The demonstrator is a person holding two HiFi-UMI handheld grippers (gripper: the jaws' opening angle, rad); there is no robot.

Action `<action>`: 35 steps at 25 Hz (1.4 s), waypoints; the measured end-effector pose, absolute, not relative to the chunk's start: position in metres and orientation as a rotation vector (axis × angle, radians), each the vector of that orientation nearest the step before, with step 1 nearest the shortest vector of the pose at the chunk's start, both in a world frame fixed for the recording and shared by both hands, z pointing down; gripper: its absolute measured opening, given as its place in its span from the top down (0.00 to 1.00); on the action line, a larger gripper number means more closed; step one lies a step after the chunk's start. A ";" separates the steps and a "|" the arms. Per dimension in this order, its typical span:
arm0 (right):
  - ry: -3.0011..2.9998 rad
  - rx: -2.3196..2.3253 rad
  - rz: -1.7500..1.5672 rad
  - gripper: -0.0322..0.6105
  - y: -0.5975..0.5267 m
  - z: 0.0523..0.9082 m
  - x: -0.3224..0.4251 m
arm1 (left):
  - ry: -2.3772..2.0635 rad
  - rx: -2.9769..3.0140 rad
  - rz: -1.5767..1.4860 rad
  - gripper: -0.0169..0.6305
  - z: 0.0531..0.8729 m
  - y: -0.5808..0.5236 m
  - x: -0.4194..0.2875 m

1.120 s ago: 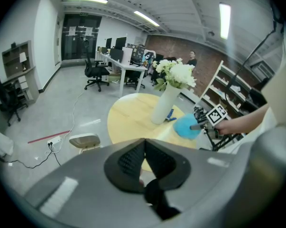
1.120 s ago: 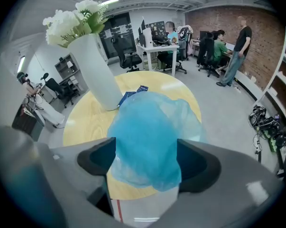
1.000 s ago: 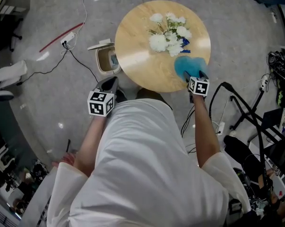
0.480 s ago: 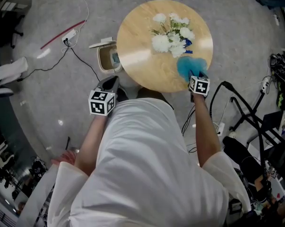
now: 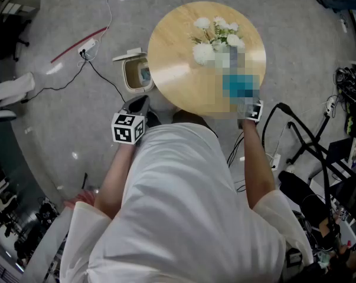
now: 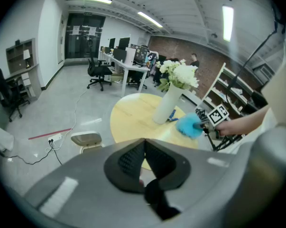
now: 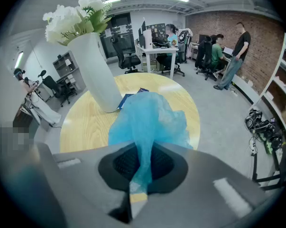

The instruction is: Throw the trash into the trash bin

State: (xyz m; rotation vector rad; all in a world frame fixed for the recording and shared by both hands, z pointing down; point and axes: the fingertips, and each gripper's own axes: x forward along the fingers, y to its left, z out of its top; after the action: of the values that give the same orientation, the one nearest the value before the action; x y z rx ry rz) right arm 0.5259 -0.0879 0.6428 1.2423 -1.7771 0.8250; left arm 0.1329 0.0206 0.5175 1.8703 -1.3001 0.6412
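On the one round wooden table (image 5: 178,69) stand one white vase (image 7: 97,75) of white flowers and one piece of trash (image 7: 150,120), a thin, crumpled, bright-blue sheet lying just beside the vase near the table's edge. One small bin (image 5: 126,78) with its lid up sits on the floor just beside the table's left edge in the head view. Of two grippers, the right gripper (image 7: 142,151) has just been closing its jaws and pinches a gathered fold of the trash between them, while the left gripper (image 6: 143,144) hangs off the table, jaws together on nothing.
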 end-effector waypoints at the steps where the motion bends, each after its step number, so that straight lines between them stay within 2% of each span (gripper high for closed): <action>1: -1.781 1.244 0.825 0.93 -0.087 0.640 0.524 | -1.298 1.873 0.640 0.97 0.517 0.021 0.132; 19: -1.839 1.356 0.780 0.94 -0.068 0.597 0.497 | -1.276 1.911 0.616 0.97 0.510 0.037 0.104; 35: -1.893 1.322 0.781 0.94 -0.048 0.582 0.415 | -1.309 1.904 0.576 0.97 0.502 0.052 0.040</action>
State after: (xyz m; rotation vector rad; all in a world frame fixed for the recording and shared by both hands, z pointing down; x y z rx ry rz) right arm 0.4150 -0.0485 0.5817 1.3218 -1.8928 0.7809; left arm 0.0402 0.0520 0.5020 1.9044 -1.3090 0.5761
